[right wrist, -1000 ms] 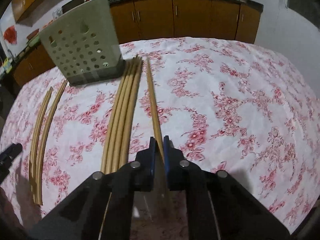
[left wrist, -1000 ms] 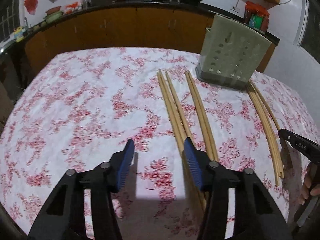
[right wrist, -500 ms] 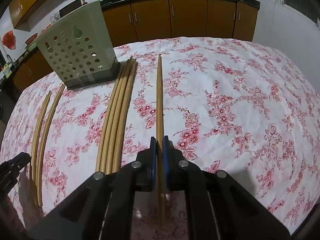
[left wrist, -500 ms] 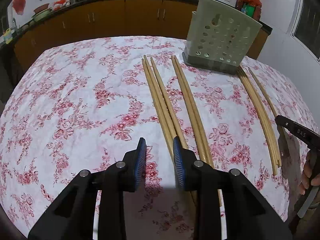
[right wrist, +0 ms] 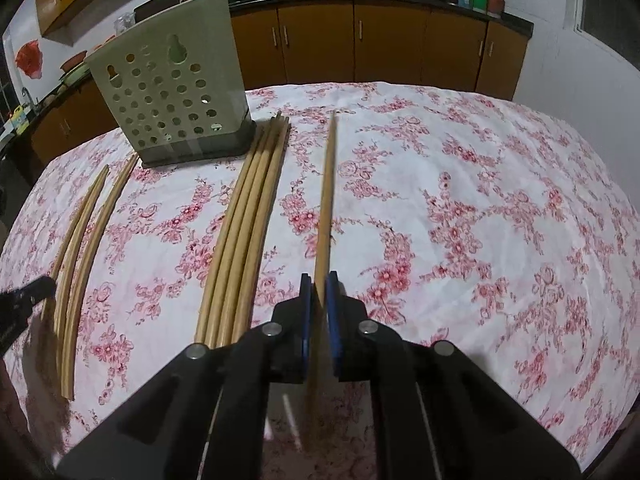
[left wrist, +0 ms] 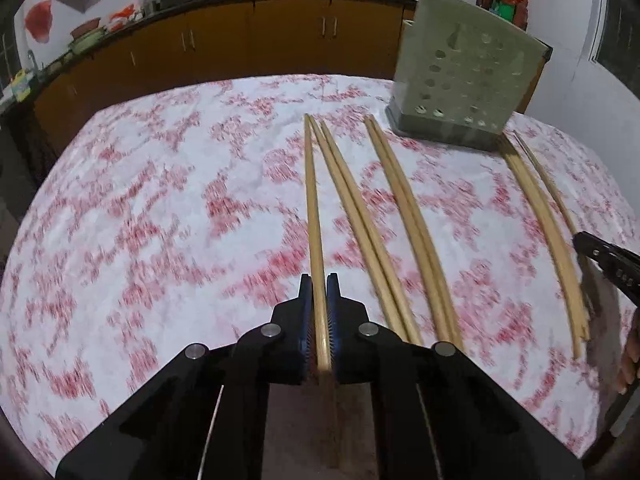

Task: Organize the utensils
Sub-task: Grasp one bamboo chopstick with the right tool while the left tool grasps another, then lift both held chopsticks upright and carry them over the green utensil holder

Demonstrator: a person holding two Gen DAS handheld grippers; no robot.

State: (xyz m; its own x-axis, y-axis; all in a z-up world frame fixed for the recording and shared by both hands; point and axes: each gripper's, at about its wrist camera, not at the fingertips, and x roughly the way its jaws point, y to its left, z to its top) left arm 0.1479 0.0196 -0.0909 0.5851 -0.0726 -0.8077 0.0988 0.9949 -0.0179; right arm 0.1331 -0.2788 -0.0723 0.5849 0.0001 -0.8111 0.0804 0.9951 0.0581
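My left gripper (left wrist: 319,284) is shut on one wooden chopstick (left wrist: 313,208) that points away over the floral tablecloth. My right gripper (right wrist: 319,282) is shut on another chopstick (right wrist: 327,188), also pointing away. A grey-green perforated utensil holder (left wrist: 464,68) stands upright at the far side of the table; it also shows in the right wrist view (right wrist: 172,88). Loose chopsticks lie in groups on the cloth: two pairs (left wrist: 384,216) right of my left gripper, several together (right wrist: 248,216) left of my right gripper, and a few more (right wrist: 84,232) at the far left.
The table (left wrist: 140,220) has a white cloth with red flowers. Brown cabinets (right wrist: 380,44) and a dark counter with pans run along the back wall. The right gripper's tip (left wrist: 608,260) shows at the right edge of the left wrist view.
My left gripper went from open to shut on a chopstick and lifted it from its group. My right gripper kept hold of its chopstick, which swung to point slightly right.
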